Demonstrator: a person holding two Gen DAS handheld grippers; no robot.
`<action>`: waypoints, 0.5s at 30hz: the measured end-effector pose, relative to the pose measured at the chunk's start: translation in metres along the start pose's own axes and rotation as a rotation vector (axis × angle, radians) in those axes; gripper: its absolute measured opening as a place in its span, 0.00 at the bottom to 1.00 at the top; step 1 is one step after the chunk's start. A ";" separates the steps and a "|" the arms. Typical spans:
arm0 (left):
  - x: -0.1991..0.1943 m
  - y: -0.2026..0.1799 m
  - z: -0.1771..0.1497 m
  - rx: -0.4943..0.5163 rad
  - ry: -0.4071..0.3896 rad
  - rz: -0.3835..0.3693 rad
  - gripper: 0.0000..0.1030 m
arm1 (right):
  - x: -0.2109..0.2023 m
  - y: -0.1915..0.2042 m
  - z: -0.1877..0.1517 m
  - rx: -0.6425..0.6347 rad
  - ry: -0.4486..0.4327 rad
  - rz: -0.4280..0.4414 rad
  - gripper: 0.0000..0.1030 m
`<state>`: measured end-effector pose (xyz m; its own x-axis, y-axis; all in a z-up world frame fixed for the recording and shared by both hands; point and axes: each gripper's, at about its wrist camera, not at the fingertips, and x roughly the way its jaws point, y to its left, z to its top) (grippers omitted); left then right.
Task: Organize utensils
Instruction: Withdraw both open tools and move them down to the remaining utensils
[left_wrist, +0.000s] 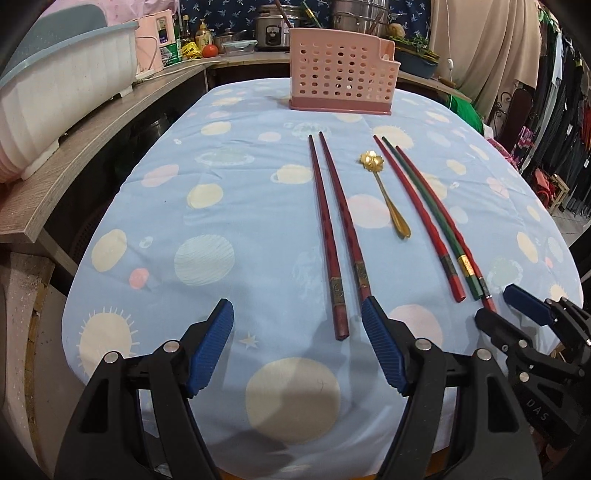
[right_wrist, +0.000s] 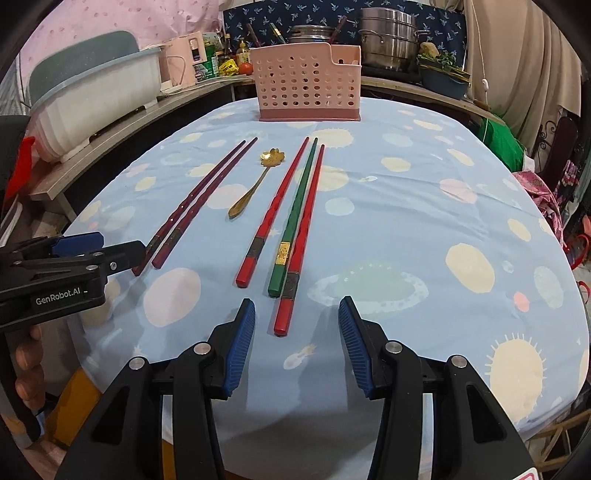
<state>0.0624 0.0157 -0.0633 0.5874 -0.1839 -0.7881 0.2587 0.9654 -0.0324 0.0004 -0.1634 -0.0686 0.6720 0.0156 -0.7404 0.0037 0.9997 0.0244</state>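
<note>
On the desk (left_wrist: 229, 206), covered with a pale blue planet-print cloth, the utensils lie in a row with their long axes running from the near edge toward the pink perforated holder (left_wrist: 341, 70) standing at the far end. Two dark red chopsticks (left_wrist: 334, 236) lie side by side, thin tips toward the holder, thick banded ends nearest the left tool (left_wrist: 297, 345). Just beside them a gold spoon (left_wrist: 388, 195) points its flower-shaped bowl at the holder. Further right lie two bright red chopsticks (right_wrist: 275, 210) and a green chopstick (right_wrist: 295, 218) between them, tips also away. The left tool's jaws are spread, empty; its right finger hides the butt of one dark chopstick. The right tool (right_wrist: 297, 347) also stands spread, holding nothing, with one bright red chopstick's thick end reaching toward its gap.
</note>
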 end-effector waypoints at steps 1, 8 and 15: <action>0.001 0.000 -0.001 0.003 0.002 0.005 0.66 | 0.000 0.001 -0.001 -0.007 -0.002 -0.007 0.45; 0.009 0.005 -0.005 0.000 0.014 0.034 0.66 | 0.000 -0.007 0.000 0.010 -0.009 -0.022 0.41; 0.010 0.008 -0.005 -0.004 0.005 0.045 0.67 | 0.000 -0.017 0.001 0.036 -0.013 -0.033 0.38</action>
<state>0.0670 0.0226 -0.0744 0.5943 -0.1393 -0.7921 0.2290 0.9734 0.0006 0.0013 -0.1801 -0.0683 0.6805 -0.0175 -0.7325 0.0524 0.9983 0.0249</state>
